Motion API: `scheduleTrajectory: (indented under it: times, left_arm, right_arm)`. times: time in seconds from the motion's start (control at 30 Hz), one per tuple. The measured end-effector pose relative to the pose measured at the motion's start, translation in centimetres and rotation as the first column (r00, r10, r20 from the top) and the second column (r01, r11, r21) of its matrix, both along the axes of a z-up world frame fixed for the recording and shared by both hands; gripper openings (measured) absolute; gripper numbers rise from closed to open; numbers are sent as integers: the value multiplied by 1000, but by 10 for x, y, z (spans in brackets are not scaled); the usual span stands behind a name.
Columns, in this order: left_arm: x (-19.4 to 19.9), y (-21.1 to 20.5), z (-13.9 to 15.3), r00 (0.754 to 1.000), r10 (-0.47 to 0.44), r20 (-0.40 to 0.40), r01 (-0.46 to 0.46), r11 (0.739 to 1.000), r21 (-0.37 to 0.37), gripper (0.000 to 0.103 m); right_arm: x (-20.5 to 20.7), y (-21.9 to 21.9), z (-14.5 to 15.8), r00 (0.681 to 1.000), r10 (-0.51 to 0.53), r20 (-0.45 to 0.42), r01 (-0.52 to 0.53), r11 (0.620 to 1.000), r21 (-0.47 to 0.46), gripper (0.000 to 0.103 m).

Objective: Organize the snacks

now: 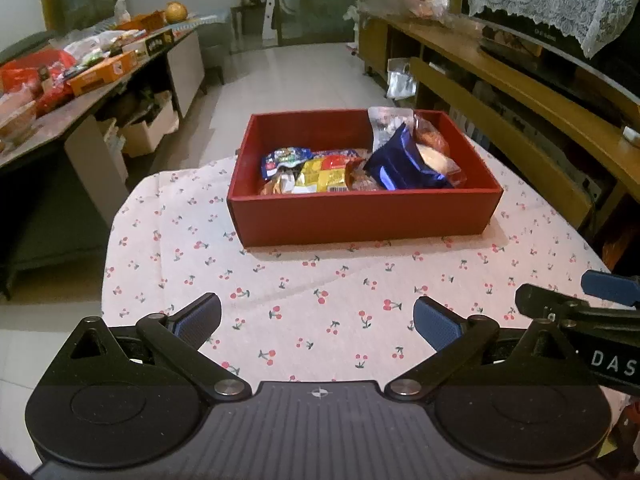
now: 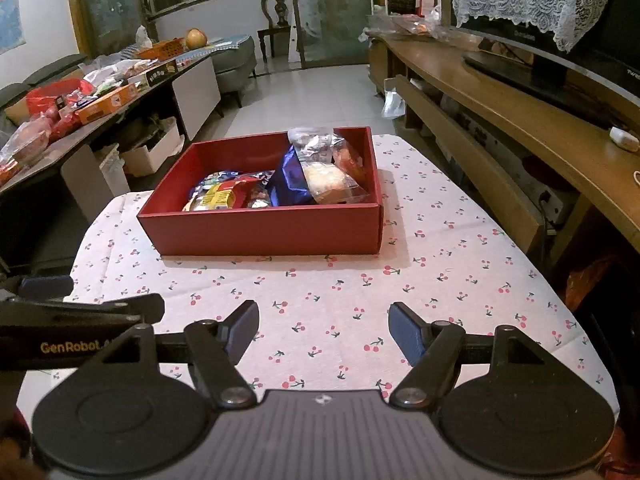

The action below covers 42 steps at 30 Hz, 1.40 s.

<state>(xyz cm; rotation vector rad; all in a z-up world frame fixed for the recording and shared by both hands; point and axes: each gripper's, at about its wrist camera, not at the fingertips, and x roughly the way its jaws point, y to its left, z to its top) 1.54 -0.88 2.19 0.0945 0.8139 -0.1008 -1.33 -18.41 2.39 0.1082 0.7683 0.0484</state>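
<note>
Fig.: Snack sorting, both wrist views. Red box (image 1: 364,220) sits mid-table on cherry-print cloth (image 1: 320,300), w/ all visible table snacks already inside: blue foil pouch (image 1: 400,160) leaning against a clear bag of pale buns (image 2: 326,182), silver packet (image 1: 386,124) standing at the back wall, yellow/red wrappers (image 1: 320,176) lying flat at the left. Left gripper (image 1: 316,322) and right gripper (image 2: 323,330) both hang above bare cloth near the table's front edge, jaws apart, nothing between them; each gripper's side shows at the edge of the other's view, so they sit just beside each other. Handling (est.): packets look light, soft, crinkly; foil probably slippery, buns crushable, so pinch at a sealed top edge or crimped corner, not the belly. Box likely stiff card; take by a side wall if shifted. Obstacles: box walls limit low approach, so come in from above; leaning packets may topple when a neighbour is pulled. Cluttered side table (image 2: 100,108) and wooden TV bench (image 2: 520,120) stand well apart from the box.
</note>
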Motion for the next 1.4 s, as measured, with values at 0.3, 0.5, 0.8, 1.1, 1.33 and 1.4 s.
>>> scheduleTrajectory:
  times: [0.3,0.5,0.8,1.1,1.33,1.4]
  left_arm:
    - [-1,-2,2,1000,-8,13,8,1000,1,103]
    - [-2,-1,3,1000,-1,17,1,1000,-5,103]
    - [-1,-5,3,1000,21,-6,-21,1000,15,102]
    - [-2,-5,1,1000,1,-2,-1,999,36,102]
    - [-2,-5,2,1000,0,3,0,1000,30,103]
    - [-1,-6,1,1000,4,2,-4,999,35,103]
  right_arm:
    - [0,0,0,1000,-7,0,7,1000,1,77]
    - [0,-1,0,1000,-6,5,6,1000,6,77]
    - [1,-1,0,1000,-8,3,8,1000,-2,77]
    - [1,0,-3,1000,-3,-8,3,1000,-8,77]
    - [1,-1,-3,1000,-3,-12,3,1000,-5,77]
    - [1,-1,-4,1000,-3,-15,3,1000,-6,77]
